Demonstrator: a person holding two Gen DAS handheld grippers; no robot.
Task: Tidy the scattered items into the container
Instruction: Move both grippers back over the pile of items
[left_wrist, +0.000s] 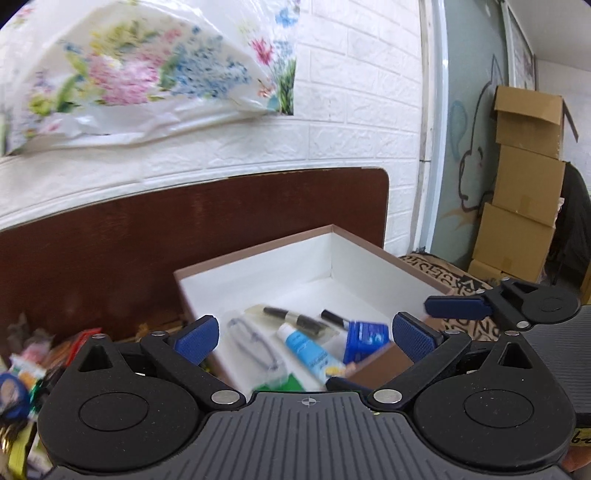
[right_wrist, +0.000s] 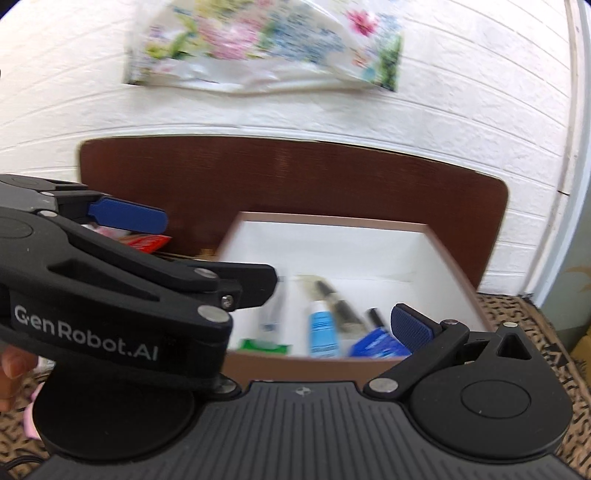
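You are holding the left gripper (left_wrist: 306, 338) with its ribbed blue jaws spread wide and gripping nothing, hovering over the near rim of the rectangular brown cardboard box with a smooth white lining (left_wrist: 258, 273). The box is sitting against the dark brown wooden headboard with rounded corners (left_wrist: 110, 236), on a leopard-patterned fabric surface (right_wrist: 517, 314).

Inside the box, at its near end, a white tube with a light-blue label (left_wrist: 308, 350) is lying beside a glossy blue rectangular packet (left_wrist: 365, 338), a clear pouch holding a black pen-like stick (left_wrist: 291, 317) and a flat green packet (left_wrist: 280, 384); motion blur is softening all of them.

The right gripper (right_wrist: 334, 299) is hanging over the same near rim. Only its right blue pad is showing in its own view, the left gripper's black body covering the other side, yet in the left view its two blue pads are lying close together, with nothing visible between them.

A heap of colourful scattered wrappers (left_wrist: 33, 365) is lying outside the box, by its left wall.
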